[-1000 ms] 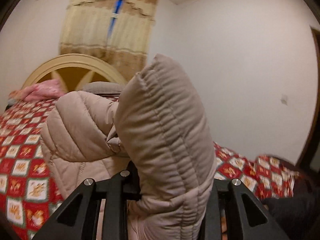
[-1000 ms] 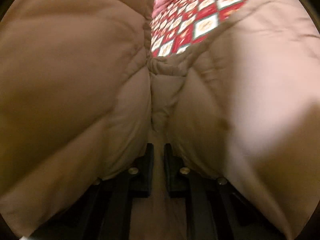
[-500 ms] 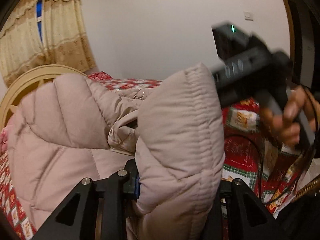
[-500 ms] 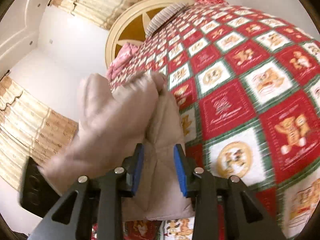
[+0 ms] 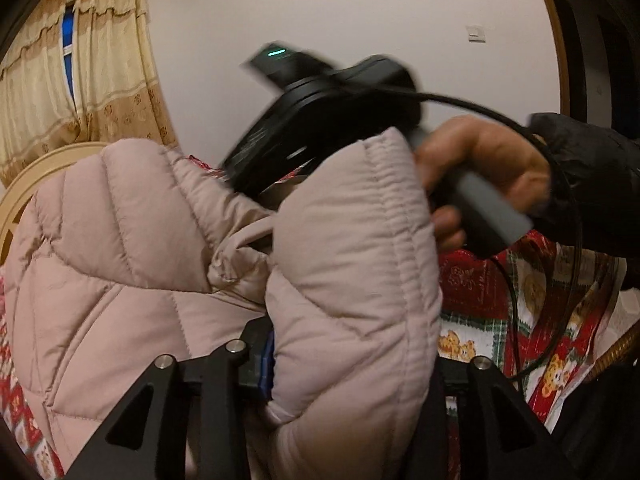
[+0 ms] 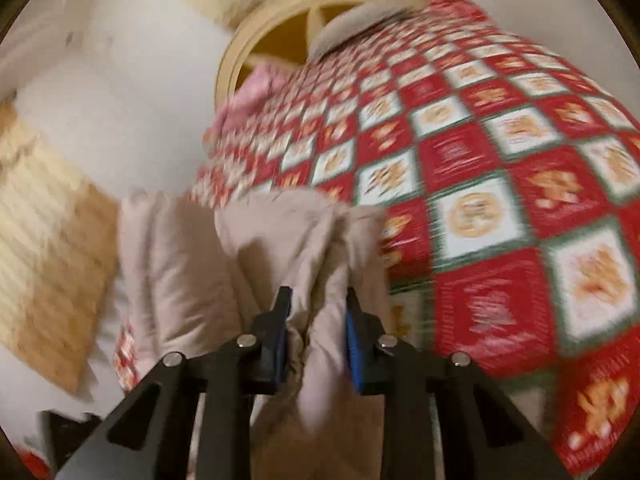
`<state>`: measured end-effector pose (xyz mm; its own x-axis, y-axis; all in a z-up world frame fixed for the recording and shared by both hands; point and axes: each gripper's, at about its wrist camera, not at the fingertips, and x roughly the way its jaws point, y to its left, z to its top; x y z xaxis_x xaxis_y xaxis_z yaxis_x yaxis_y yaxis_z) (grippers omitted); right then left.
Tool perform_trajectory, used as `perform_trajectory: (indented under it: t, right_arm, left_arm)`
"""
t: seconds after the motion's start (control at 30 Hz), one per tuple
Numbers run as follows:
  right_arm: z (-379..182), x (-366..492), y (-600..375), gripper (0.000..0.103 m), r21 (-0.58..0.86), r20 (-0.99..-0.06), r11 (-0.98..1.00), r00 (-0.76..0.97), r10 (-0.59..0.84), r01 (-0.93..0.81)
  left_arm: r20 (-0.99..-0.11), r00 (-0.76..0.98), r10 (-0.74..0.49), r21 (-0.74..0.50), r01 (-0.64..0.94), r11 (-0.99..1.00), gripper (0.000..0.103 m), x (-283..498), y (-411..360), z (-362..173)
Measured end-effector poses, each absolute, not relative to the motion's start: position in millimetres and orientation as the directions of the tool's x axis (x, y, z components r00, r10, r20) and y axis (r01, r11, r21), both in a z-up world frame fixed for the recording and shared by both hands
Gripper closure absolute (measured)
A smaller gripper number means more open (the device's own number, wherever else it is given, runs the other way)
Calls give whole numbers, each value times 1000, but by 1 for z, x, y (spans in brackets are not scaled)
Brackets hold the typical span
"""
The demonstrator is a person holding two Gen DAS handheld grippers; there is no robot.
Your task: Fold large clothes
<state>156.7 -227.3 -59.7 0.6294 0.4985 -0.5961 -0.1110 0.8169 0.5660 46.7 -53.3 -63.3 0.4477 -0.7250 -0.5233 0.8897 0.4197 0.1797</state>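
We hold the beige puffer jacket [image 5: 152,240] lifted above the red patchwork bedspread [image 6: 500,168]. Our left gripper [image 5: 344,364] has its jaws clamped on a thick quilted fold; our right gripper [image 6: 316,320] pinches another bunched section, near the curved headboard [image 6: 256,40].

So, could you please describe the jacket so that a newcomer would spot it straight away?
Start from the bed with the red-and-white checked quilt. Held up over it is the jacket, clamped by the left gripper and the right gripper. It is the only plain beige, puffy, stitched-panel thing there.
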Motion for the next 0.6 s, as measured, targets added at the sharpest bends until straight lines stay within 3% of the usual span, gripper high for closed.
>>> perform_trajectory:
  t: [0.1,0.17,0.33,0.43,0.6]
  right_arm:
    - [-64,164,-195,78,581,-552,777,585,594,-242]
    - [-70,168,-186,78,617,-503,726,556,661,-305]
    - [-137,188,-214,89,804,-388,550,502,773,-226]
    - [-150,187,-226,90,846,-350,496,495,795,-198]
    - [-170,182,-249,89,923,-240,354,494,835,-149]
  left_arm:
    - [-526,414,-743,154,905,395,56,49,-48,-62]
    - [-543,346,-765,75,928,366,55,60,-46,-57]
    - [-592,209,-778,-80,946,315,50,80,-61,-60]
    - [-606,133,-784,-130,956,262,41,85,-78,-68]
    - [-618,44,-785,-205,955,215,39,96,-85,-80]
